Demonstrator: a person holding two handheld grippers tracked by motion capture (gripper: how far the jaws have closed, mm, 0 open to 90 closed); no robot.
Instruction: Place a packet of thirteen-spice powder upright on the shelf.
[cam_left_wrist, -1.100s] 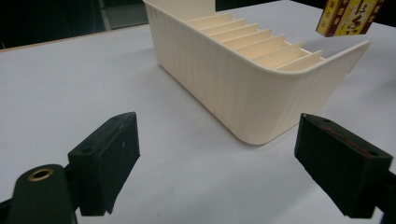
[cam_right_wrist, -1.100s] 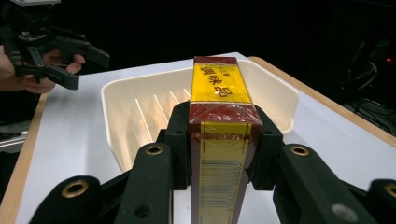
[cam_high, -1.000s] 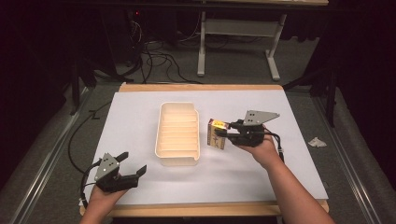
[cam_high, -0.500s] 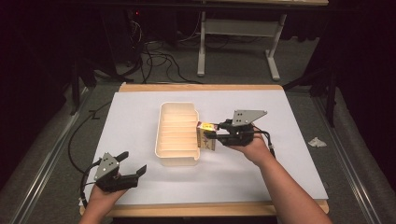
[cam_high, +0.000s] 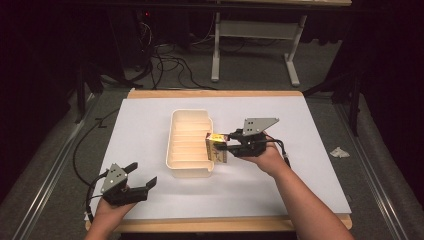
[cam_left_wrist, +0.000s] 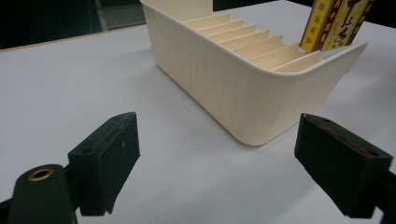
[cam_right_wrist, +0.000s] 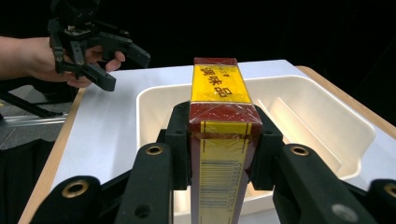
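Your right gripper (cam_high: 226, 146) hides both long sides of the yellow and dark red box (cam_high: 217, 148): in the right gripper view its jaws are clenched on that box (cam_right_wrist: 219, 135), one pad flat against each side, so you see just the top face with its yellow panel and the near end with a barcode. The printed characters there are too small to read with any certainty. In the left gripper view the box (cam_left_wrist: 334, 24) is cut off by the upper edge of the picture, and its lower end drops behind the wall of the cream tray (cam_left_wrist: 243, 88), so you cannot tell whether it touches the tray's floor.

Taking the cream tray (cam_high: 191, 143) as your landmark: it sits near the middle of the white surface (cam_high: 305, 190), its inside split by thin ribs into narrow slots. The slots you can see into hold nothing. The floor of the nearest slot is hidden by the tray's own wall. The box stands upright at the tray's right rim, toward the end nearer you, partly over that rim.

Your left gripper (cam_high: 134, 184) is well off the tray's near left corner, close to the surface's front edge. Its jaws are released and wide apart (cam_left_wrist: 229, 168), with bare surface between them and the tray's rounded corner ahead.
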